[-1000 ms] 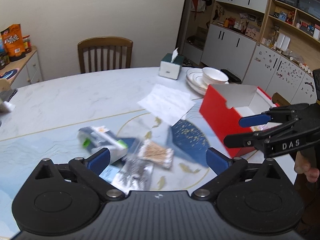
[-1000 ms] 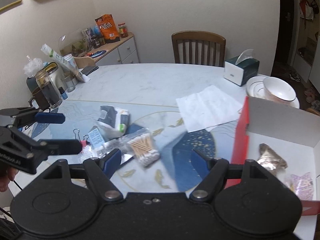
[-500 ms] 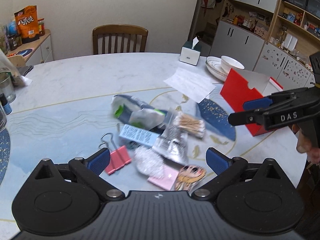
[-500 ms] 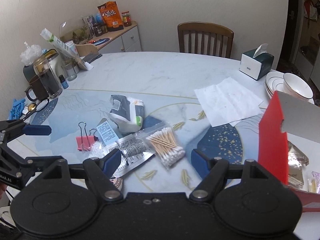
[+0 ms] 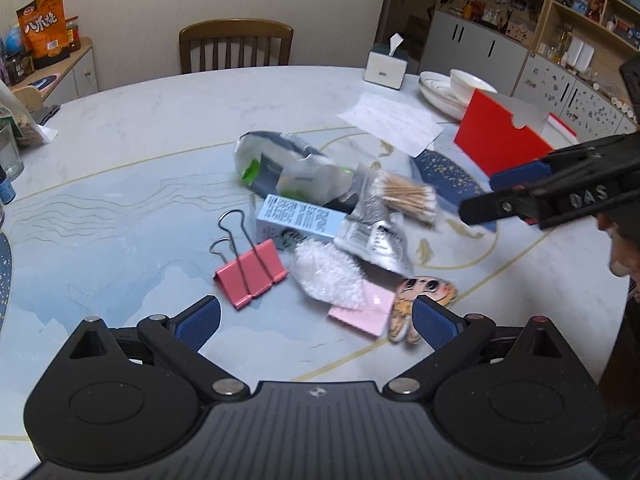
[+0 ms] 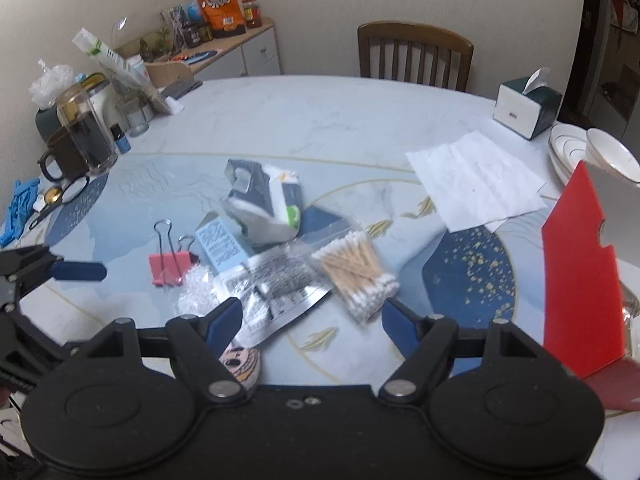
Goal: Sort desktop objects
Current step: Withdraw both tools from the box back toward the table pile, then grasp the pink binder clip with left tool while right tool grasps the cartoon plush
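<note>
Left wrist view. Left claw [image 5: 316,318]: fingers spread wide, nothing between them, above the near edge of the table [image 5: 140,168]. Right claw [image 5: 496,196]: enters from the right, fingers apart, empty, above the table beside the red box [image 5: 500,144].
Pile at table centre:
- pink binder clip [image 5: 250,272], wire handles pointing away, nearest the left finger;
- white fluffy bag [image 5: 328,274], just right of the clip, overlapping a pink card [image 5: 366,312];
- cartoon sticker [image 5: 420,296], touching the card's right side, by the right finger;
- light blue carton [image 5: 298,220], behind the clip;
- silver sachet [image 5: 374,236], overlapping the carton's right end;
- cotton swabs [image 5: 404,196] in a clear bag, behind the sachet;
- grey-white pouch [image 5: 280,164], farthest of the pile.
Beyond: paper sheet [image 5: 394,122], tissue box [image 5: 386,68], bowl [image 5: 470,82] on plates, chair [image 5: 236,46].

Right wrist view. Right claw [image 6: 312,324]: wide, empty, over the sachet [image 6: 276,292] and the swabs [image 6: 356,268]. Left claw [image 6: 60,276]: at the left edge, fingers apart, empty, near the clip [image 6: 168,266].
- carton [image 6: 222,246] between clip and pouch [image 6: 266,204];
- sticker [image 6: 240,362] partly hidden behind the claw body;
- red box [image 6: 580,280] at right, its open flap upright;
- jars and a mug [image 6: 66,158] at the table's far left.
</note>
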The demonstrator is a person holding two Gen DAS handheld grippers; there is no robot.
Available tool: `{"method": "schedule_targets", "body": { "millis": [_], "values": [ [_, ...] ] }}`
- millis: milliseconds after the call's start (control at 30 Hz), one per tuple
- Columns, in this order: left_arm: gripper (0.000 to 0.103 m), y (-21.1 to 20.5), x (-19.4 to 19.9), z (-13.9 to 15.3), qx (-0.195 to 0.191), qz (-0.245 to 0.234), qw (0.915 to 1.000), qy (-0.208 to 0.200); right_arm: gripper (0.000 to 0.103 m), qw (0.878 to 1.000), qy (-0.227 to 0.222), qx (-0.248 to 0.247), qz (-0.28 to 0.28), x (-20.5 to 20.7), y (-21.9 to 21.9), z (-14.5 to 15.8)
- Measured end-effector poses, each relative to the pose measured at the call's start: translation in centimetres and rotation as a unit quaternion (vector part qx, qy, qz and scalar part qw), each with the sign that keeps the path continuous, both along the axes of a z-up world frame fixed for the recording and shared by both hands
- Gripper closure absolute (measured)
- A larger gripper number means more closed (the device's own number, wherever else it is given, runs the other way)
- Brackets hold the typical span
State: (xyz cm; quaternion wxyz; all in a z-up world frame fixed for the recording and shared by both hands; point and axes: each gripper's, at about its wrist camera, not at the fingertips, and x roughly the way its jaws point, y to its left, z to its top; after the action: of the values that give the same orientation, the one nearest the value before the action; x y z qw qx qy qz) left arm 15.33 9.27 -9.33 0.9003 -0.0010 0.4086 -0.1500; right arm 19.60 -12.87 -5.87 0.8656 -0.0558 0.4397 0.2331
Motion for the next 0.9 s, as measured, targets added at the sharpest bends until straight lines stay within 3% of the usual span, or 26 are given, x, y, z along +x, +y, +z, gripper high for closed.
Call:
{"method": "schedule_targets", "body": {
  "millis": [733,900],
  "values": [
    [0.002,2.9,5.2,-4.0,0.049,0.032,0.9982,0.009,0.027,0.997,0.054,-0.03,0.05,-1.7,4.4,-3.6],
    [0.01,3.0,5.9,-4.0,0.046,0.031,0.9984,0.005,0.028,0.996,0.061,-0.033,0.052,-1.7,4.6,-3.9]
  ]
}}
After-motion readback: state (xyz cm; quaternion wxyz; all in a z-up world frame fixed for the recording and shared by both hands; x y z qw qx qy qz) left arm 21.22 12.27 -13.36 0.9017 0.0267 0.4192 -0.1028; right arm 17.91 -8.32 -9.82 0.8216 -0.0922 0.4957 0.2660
